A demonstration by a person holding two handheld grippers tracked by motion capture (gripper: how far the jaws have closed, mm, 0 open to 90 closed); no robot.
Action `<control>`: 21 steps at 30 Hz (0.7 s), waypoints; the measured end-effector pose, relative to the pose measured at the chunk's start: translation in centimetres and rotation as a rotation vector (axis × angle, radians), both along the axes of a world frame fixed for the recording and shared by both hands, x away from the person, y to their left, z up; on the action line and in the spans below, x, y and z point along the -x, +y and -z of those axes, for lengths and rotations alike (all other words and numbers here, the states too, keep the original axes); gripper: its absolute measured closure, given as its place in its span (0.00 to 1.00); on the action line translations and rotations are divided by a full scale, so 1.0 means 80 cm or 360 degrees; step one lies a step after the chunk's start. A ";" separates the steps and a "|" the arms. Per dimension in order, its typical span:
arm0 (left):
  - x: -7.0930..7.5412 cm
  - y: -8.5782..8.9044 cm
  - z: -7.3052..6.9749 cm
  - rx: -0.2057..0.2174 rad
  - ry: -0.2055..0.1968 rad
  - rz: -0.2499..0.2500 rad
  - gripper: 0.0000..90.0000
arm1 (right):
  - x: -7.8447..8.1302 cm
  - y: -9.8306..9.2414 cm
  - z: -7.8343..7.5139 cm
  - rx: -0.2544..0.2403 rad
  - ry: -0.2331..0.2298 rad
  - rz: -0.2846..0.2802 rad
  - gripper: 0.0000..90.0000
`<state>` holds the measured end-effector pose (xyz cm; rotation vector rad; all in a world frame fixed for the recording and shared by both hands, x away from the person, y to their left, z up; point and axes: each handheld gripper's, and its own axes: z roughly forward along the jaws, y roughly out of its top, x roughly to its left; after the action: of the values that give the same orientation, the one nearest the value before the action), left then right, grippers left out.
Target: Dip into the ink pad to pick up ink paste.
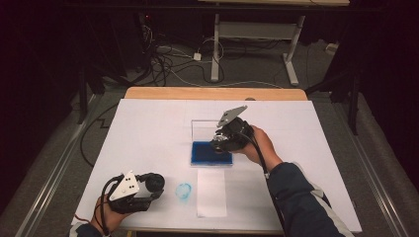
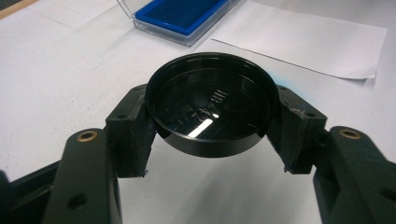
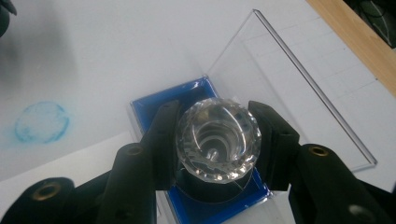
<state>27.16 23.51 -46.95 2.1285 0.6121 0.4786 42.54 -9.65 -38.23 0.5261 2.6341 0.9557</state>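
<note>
Left gripper (image 2: 212, 140): jaws clamped on a round black cap (image 2: 211, 109), held above the white table cover; blue ring print (image 1: 183, 191) just beside it. Right gripper (image 3: 217, 140): jaws clamped on a faceted clear-handled stamp (image 3: 217, 140), directly over the blue ink pad (image 3: 154, 105), open clear lid (image 3: 299, 88) beyond.

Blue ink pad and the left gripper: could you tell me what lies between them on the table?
High view: a round blue ink print on the white sheet, beside a paper slip.

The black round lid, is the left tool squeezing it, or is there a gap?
Touching. In the left gripper view, both pads of the left tool press against opposite sides of the black round lid, with no gap on either side.
</note>
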 end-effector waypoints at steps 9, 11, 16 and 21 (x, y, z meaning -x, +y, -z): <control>-0.001 -0.001 0.001 -0.0012 0.0008 0.0011 0.40 | -0.009 0.013 0.020 -0.0023 0.0074 0.0010 0.63; -0.001 -0.001 0.001 -0.0008 0.0008 0.0009 0.40 | -0.011 0.015 0.025 -0.0024 0.0074 0.0017 0.63; -0.001 -0.001 0.001 -0.0004 0.0012 0.0004 0.40 | -0.016 0.016 0.041 -0.0010 0.0126 0.0037 0.63; -0.001 -0.001 0.002 -0.0004 0.0013 0.0003 0.40 | -0.019 0.016 0.048 0.0022 0.0134 0.0063 0.63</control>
<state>27.27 23.44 -47.09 2.1340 0.6142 0.4697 44.09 -8.33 -42.04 0.6255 2.6918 0.9220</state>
